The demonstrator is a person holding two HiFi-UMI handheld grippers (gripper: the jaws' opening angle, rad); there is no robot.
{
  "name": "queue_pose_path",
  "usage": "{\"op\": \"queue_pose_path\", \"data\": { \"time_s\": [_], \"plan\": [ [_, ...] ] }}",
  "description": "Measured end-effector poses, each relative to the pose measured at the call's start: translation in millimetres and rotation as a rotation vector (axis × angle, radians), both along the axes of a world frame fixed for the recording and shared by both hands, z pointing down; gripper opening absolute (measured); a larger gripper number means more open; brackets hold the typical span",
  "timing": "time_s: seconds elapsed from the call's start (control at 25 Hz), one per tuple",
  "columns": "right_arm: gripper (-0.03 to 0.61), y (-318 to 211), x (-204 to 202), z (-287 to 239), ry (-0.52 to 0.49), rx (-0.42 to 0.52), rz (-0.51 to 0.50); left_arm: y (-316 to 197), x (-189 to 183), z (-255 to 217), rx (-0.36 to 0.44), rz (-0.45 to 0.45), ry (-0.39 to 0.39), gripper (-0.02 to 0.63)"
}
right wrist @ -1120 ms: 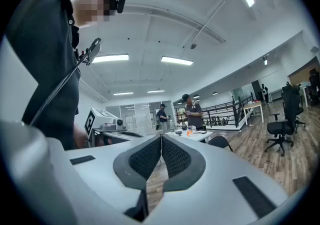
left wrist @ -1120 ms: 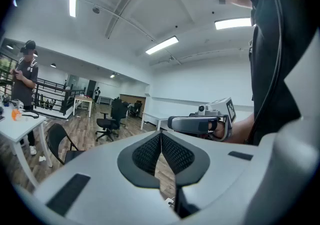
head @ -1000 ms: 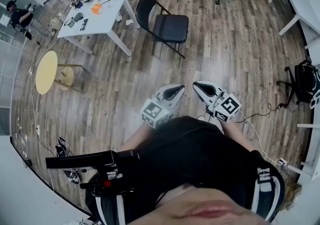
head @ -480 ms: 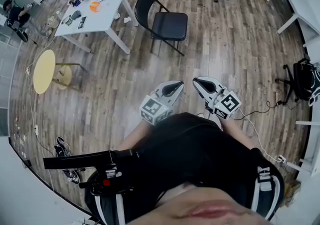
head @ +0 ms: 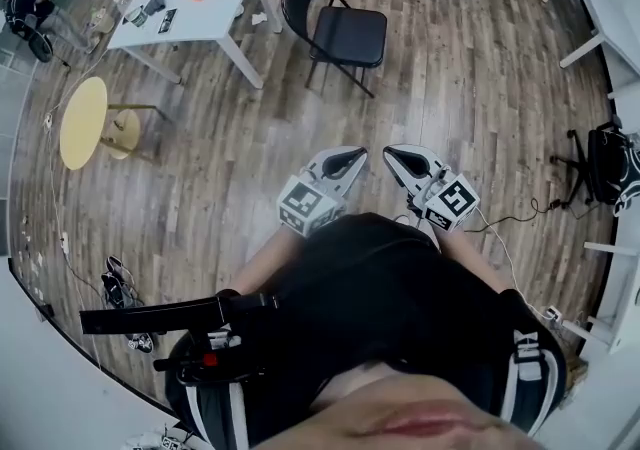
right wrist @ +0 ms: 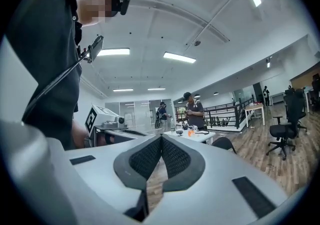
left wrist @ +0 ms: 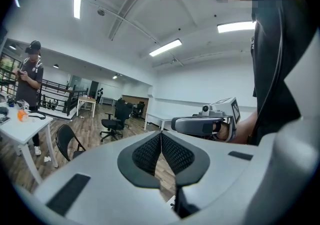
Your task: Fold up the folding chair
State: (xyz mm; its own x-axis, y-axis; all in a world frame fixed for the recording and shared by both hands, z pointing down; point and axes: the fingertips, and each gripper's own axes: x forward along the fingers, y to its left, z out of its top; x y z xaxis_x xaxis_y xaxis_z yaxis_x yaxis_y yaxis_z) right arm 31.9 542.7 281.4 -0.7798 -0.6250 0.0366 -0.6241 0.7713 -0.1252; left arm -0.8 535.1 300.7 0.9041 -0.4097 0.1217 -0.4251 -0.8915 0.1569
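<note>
Your 2 hands have slid a little way forward. In the head view both tools now sit a bit higher in the picture than 1 second ago, nearer to the chair.

Your left gripper (head: 355, 153) is closed all the way, its 2 pads pressed together with nothing between them. Your right gripper (head: 391, 152) is the same: pads together, nothing held. They were closed like this before too. The 2 tools sit side by side in front of your body, tips pointing out at the room.

The folding chair (head: 345, 36) stands open on the wood floor (head: 470, 88), just beside the white table (head: 200, 13). It is in front of you and well apart from both tools. Nothing touches it yet.

So I think you are only walking up to it. The folding is not started, and you will need to open the jaws before you can grab the chair.
</note>
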Motion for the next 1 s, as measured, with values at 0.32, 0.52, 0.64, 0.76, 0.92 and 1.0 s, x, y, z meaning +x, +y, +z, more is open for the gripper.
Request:
{"op": "queue_pose_path", "data": {
  "time_s": [0.32,0.52,0.64,0.76,0.92,1.0],
  "plan": [
    [0.012,-29.0,-54.2,7.7,-0.006,-0.014,0.019,-25.2,-59.4,7.2,-0.007,-0.014,-0.013,0.006],
    [0.012,-37.1,-70.3,8.8,-0.012,-0.040,0.033,-34.2,-81.5,5.6,-0.041,-0.015,-0.034,0.006],
    [0.012,-56.4,-66.8,2.5,-0.011,-0.028,0.036,-56.2,-76.2,-1.9,-0.024,-0.014,-0.010,0.006],
    [0.012,-71.8,-61.5,3.4,-0.014,-0.023,0.035,-73.7,-69.8,-4.0,-0.004,-0.011,-0.001,0.006],
    [0.012,-95.2,-33.4,10.5,-0.026,-0.028,0.033,-97.1,-47.7,-0.8,-0.003,-0.010,-0.017,0.006],
    [0.012,-109.6,-18.1,12.5,-0.026,-0.025,0.023,-110.8,-32.9,1.9,-0.013,-0.016,-0.026,0.006]
  ]
}}
